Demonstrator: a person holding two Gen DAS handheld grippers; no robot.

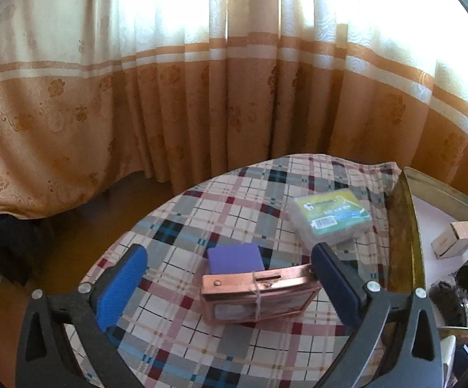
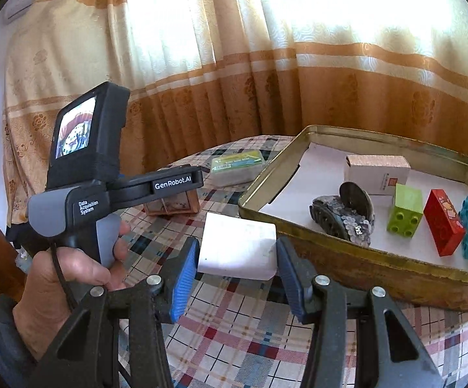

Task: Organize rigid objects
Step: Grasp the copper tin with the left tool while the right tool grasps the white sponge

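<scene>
1. The right claw [image 2: 237, 258] is clenched on a white block [image 2: 239, 249], one blue pad on each side face, so the block stays level above the plaid desk [image 2: 234, 339].
2. The tin tray [image 2: 379, 268] lies at about 2 o'clock from this block; I judge the block goes in there, beside the green brick [image 2: 405, 210] and red brick [image 2: 444, 223].
3. The left claw [image 1: 230, 278] is released, its pads wide around the copper box [image 1: 256, 294] without gripping; probably the next pick.
4. The purple block [image 1: 234, 257] touches the box at 12 o'clock.
</scene>
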